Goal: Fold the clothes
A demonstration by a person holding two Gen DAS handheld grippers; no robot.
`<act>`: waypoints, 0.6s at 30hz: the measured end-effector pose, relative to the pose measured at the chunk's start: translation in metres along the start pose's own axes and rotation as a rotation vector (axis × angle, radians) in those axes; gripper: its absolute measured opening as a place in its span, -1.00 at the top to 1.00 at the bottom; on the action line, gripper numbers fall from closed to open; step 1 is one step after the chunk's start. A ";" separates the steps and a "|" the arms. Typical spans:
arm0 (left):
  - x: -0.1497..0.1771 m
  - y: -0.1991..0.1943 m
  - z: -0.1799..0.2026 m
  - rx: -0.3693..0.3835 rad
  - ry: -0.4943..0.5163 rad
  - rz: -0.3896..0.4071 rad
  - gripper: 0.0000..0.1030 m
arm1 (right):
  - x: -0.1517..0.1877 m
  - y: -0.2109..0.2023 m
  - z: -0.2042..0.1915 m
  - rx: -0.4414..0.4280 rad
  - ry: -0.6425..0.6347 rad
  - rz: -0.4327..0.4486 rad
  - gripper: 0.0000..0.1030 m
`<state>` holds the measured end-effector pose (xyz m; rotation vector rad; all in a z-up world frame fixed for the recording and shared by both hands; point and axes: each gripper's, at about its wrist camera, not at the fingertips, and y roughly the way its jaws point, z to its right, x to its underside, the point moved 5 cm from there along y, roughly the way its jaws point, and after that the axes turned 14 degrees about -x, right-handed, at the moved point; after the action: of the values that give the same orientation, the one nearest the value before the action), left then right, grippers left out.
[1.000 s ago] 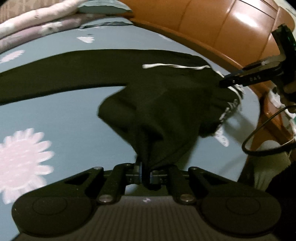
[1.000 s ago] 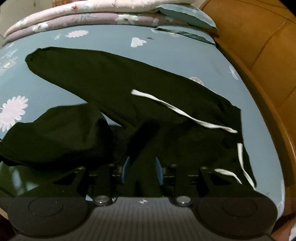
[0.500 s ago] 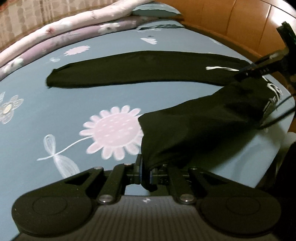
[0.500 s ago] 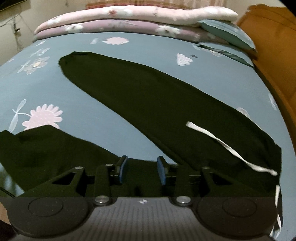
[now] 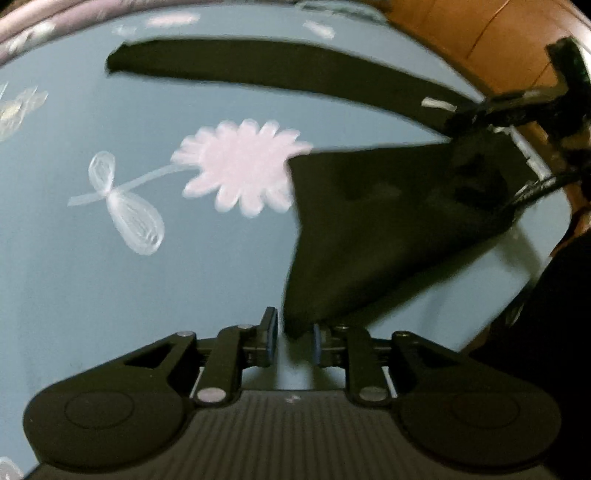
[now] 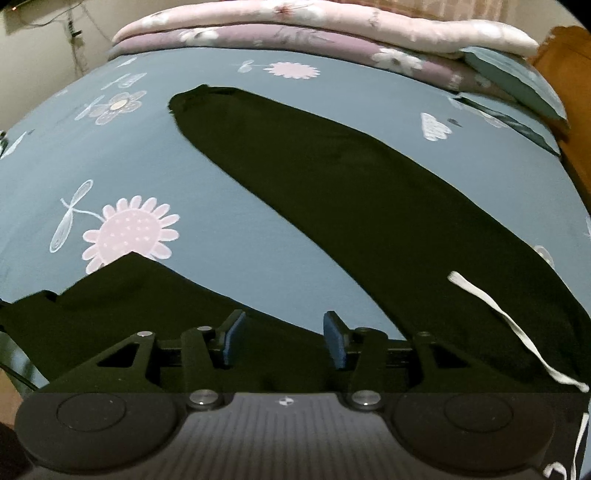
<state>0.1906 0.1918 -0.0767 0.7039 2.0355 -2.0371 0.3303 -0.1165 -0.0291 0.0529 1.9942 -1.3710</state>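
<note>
Blue bedsheet [image 6: 280,206] with pink and white flowers, spread flat over a bed. Stacked at the far edge: folded pink and mauve quilts [image 6: 332,26], with a grey-blue pillow [image 6: 517,81] at their right end. Wooden headboard [image 5: 480,40] along the right side. Pale wall and a dangling cable [image 6: 74,40] at far left.

Black trousers [image 6: 369,206] lying on the sheet, waist near and to the right, white drawstring [image 6: 513,325] trailing across the waist. Far leg flat and straight, long axis running from near right up to far left, hem pointing at the far left corner. Near leg [image 6: 122,306] angled away from it toward the near left, forming a V with bare sheet between; its hem end lifted off the sheet in the left view, blurred. Big pink daisy [image 5: 240,166] partly covered by that near leg's edge.

Left tool [image 5: 291,341]: jaws opening, a narrow gap between the blue pads, tip of the near leg's hem hanging between them, close against the right pad; no pinch visible. Right tool [image 6: 284,341]: jaws opening, pads well spread, black cloth of the crotch area lying under and between them, pads not pressing on it. Right tool also seen from the left view at far right [image 5: 458,122], over the waist, with a black cable [image 5: 535,188] drooping across the cloth.
</note>
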 end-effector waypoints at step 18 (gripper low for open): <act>-0.055 0.032 -0.017 0.201 -0.280 0.062 0.09 | 0.007 -0.007 -0.014 -0.039 0.058 0.035 -0.09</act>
<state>0.2560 0.1962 -0.0802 0.4744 1.6539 -2.1838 0.3147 -0.1100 -0.0249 0.1110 2.0574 -1.3222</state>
